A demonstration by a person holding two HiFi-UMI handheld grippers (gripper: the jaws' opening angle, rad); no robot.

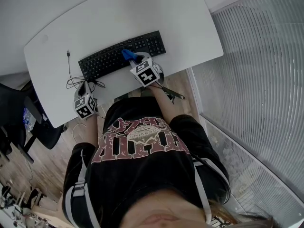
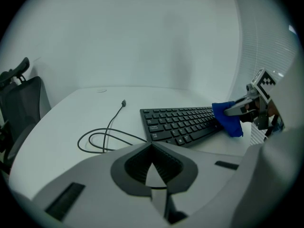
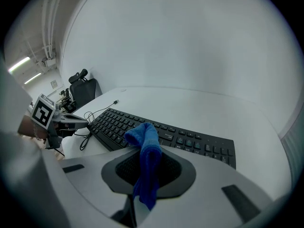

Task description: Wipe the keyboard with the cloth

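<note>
Pinching a fold of the blue cloth (image 3: 146, 148), the right hand-held gripper (image 1: 134, 60) is clenched on it and sits at the near long edge of the keyboard (image 1: 103, 61), about mid-length, with the cloth bunched against the keys. The left hand-held gripper (image 2: 152, 176) has its jaws closed on nothing and hangs off the keyboard's left end, close to the front rim of the bench (image 1: 142, 13). Nothing braces the keyboard, so I judge the main risk to be a firm stroke shoving the whole board instead of cleaning it. A pull toward the person looks worst, since the board lies close to the bench's near edge. Only a narrow part of the cloth seems gripped, so drag across the keycaps could tug it free or press keys down. The loose cable (image 2: 102, 137) coils just beside the keyboard's left end, and a sweep running past that end could snag it. Room is generous beyond the keyboard, where the bench is bare to the far edge, and past its right end; the near side is tight.
</note>
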